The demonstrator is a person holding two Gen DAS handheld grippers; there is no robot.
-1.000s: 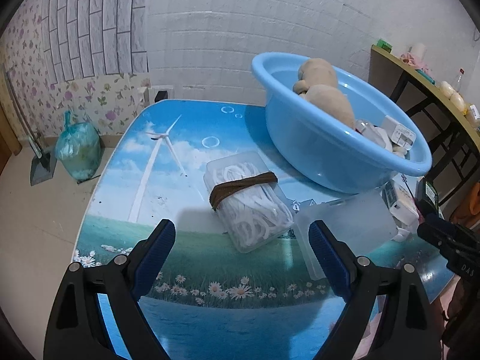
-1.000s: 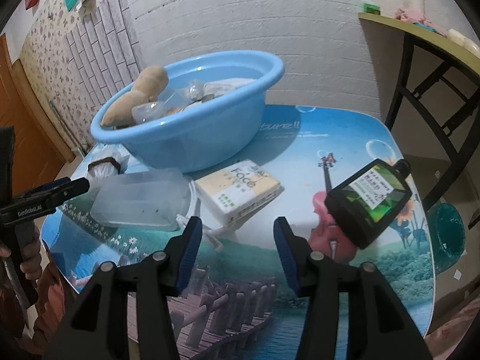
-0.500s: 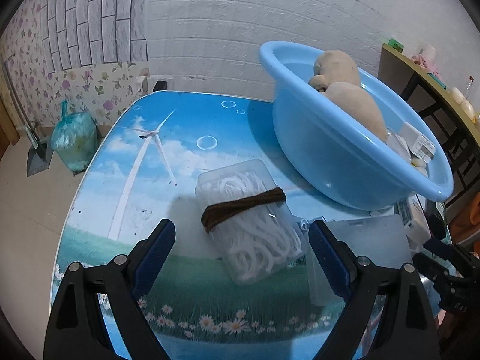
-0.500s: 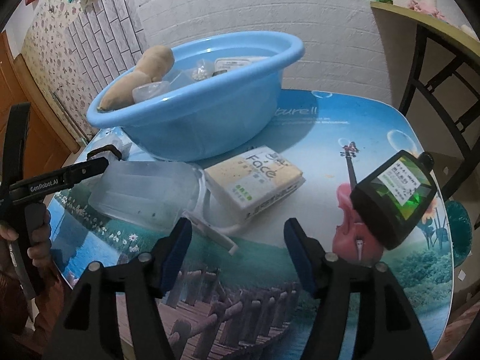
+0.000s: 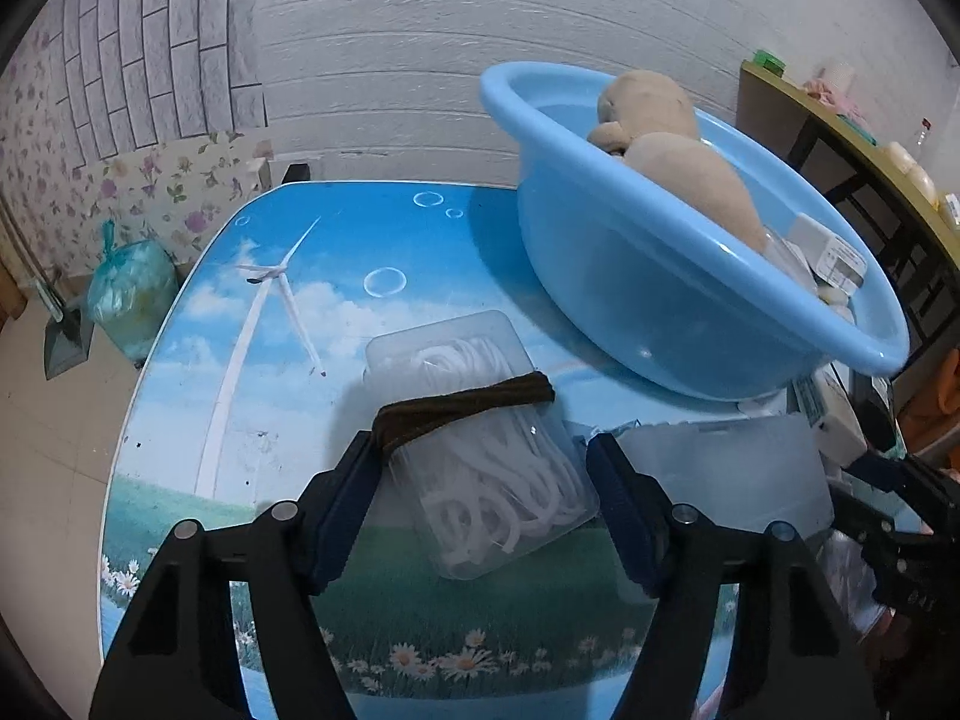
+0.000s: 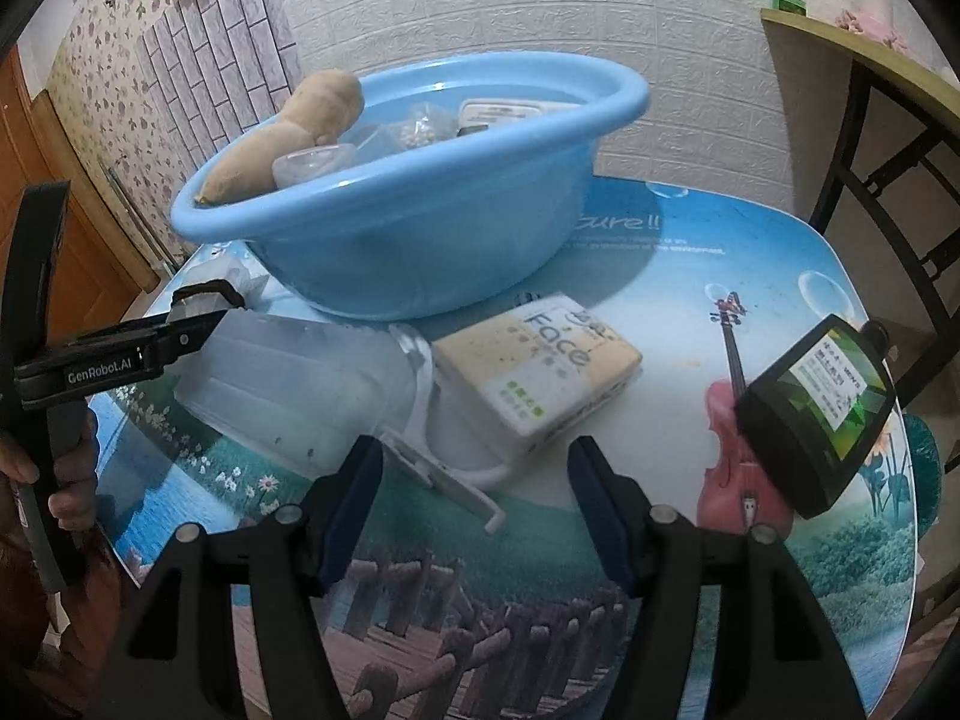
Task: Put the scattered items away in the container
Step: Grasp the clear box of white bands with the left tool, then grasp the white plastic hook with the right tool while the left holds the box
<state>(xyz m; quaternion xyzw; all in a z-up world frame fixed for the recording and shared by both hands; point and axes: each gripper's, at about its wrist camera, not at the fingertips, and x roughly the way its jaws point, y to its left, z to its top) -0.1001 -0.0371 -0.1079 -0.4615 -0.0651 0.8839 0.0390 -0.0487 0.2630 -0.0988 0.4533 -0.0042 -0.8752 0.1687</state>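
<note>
- Left wrist view: left gripper [image 5: 483, 474] closing around clear box [image 5: 480, 438] at frame centre, wider a second ago; pads beside box walls, contact not certain.
- Right wrist view: right gripper [image 6: 474, 498] apart, narrowing, nothing between; tissue pack [image 6: 540, 369] just above.
- Basin [image 5: 678, 276] upper right, already part filled.
- Judged: box pickup imminent.

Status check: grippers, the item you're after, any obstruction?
Left gripper closing around clear cord box. Right gripper closing, nothing between. Basin close behind.
</note>
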